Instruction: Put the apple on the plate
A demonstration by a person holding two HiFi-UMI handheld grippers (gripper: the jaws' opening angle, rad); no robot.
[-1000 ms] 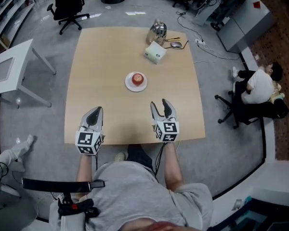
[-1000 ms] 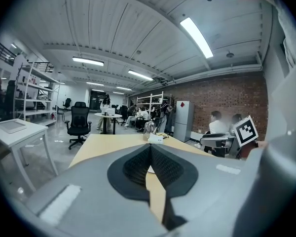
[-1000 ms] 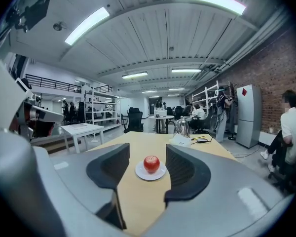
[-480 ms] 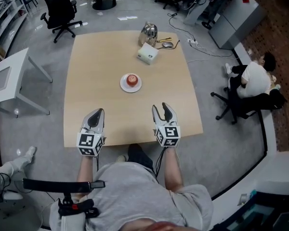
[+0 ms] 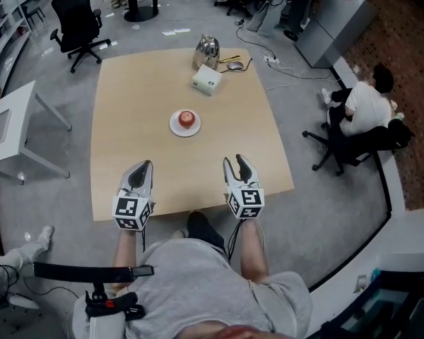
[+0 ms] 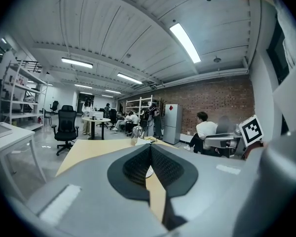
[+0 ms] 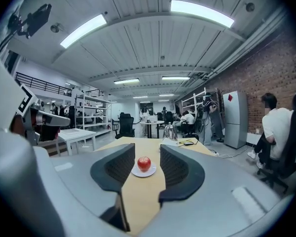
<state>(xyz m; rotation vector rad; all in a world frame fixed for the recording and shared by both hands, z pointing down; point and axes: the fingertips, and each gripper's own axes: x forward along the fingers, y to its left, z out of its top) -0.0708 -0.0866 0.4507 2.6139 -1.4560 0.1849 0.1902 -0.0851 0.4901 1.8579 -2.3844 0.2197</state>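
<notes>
A red apple (image 5: 186,118) rests on a small white plate (image 5: 177,128) in the middle of the tan table (image 5: 127,119). Both grippers hover over the table's near edge, well short of the plate. My left gripper (image 5: 140,168) is shut, its dark pads meeting at the tips (image 6: 149,148) with nothing in them. My right gripper (image 5: 237,162) is open; its jaws have just been closing and hold nothing. In the right gripper view the apple (image 7: 144,163) and plate (image 7: 144,172) show far off through the gap of the right gripper (image 7: 147,150).
At the table's far side stand a shiny metal jug (image 5: 207,48), a white box (image 5: 206,80) and a mouse with cables (image 5: 233,65). A white side table (image 5: 7,129) stands left, a black office chair (image 5: 74,20) beyond, and a seated person (image 5: 360,108) at right.
The head view has shifted, so the table and plate sit a little further up and left. The right gripper's jaws stand slightly narrower. The apple stays on the plate.
</notes>
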